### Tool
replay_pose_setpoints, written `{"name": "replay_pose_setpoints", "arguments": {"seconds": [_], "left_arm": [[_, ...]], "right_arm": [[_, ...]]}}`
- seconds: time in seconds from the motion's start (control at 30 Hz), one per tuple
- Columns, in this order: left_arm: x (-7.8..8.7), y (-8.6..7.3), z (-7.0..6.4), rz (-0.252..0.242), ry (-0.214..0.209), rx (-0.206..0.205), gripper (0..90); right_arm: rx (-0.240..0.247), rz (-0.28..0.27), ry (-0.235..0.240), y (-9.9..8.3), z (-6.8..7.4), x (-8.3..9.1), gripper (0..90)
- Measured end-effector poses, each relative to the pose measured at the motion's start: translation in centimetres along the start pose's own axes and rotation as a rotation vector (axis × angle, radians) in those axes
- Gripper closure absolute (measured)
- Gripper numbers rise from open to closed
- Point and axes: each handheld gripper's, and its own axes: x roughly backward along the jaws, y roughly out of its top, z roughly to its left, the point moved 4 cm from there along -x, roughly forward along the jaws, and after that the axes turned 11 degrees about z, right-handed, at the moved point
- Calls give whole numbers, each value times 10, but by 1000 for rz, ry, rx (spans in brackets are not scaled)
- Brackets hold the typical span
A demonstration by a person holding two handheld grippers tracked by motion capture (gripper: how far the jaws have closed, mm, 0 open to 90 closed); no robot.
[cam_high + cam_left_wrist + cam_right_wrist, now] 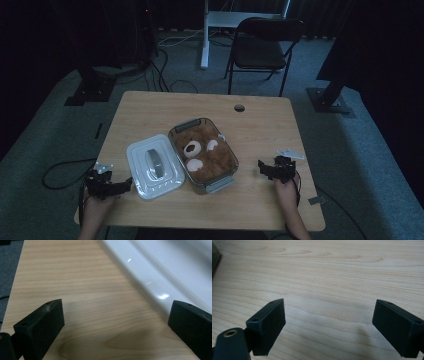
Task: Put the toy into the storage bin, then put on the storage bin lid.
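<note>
- The left gripper [122, 185] is sitting at the near left of the wooden surface [260, 127], with its jaws wide apart and holding nothing.
- The white lid [152, 165] is lying flat on the surface just to the right of the left gripper, very close to its tips.
- In the left gripper view, the lid's [160, 272] shiny edge is running past the right jaw, and bare wood is lying between the jaws.
- A clear box [202, 154] with a brown and white stuffed toy [202, 150] inside is sitting in the middle, just beside the lid.
- The right gripper [263, 167] is resting at the near right, near the box, with its jaws wide apart over bare wood.
- A dark chair [262, 47] is standing on the floor beyond the far side.
</note>
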Motion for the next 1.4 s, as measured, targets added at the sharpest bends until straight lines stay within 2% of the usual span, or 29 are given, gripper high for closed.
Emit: {"name": "replay_pose_setpoints", "arguments": {"seconds": [0.07,0.1,0.2,0.27,0.3,0.33,0.53,0.67,0.7,0.83,1.1,1.13,1.23,1.27,1.4], "left_arm": [[3,2,-4,-8,-4,-4,10],[10,7,-12,-23,-19,-13,10],[15,16,-29,-37,-93,-22,10],[15,19,-34,-37,-104,-24,10],[15,25,-44,-36,-117,-41,10],[14,28,-49,-34,-121,-59,10],[6,43,-78,-20,-144,-117,10],[-1,48,-86,-5,-143,-125,10],[-7,52,-92,3,-138,-129,10],[-17,59,-99,10,-114,-123,10],[-33,68,-102,20,-108,-74,10],[-37,70,-102,20,-96,-68,10],[-40,70,-102,22,-91,-71,11],[-41,71,-102,14,-80,-67,64],[-44,72,-99,-3,-53,-53,85]], "right_arm": [[4,4,-4,0,1,0,108],[7,6,0,0,2,0,108],[6,-9,20,2,7,-1,108],[6,-9,20,2,7,-1,108],[9,-3,16,2,8,-1,108],[23,1,13,1,10,-2,108],[18,14,10,0,9,-2,108],[18,19,7,-1,9,-2,108],[19,19,7,-1,9,-2,108],[18,23,8,-1,10,-2,109],[13,34,8,-2,9,-3,109],[13,35,8,-2,9,-3,109],[14,36,6,-2,10,-3,109],[13,34,8,-2,10,-3,109],[15,34,10,-2,10,-3,109]]}}
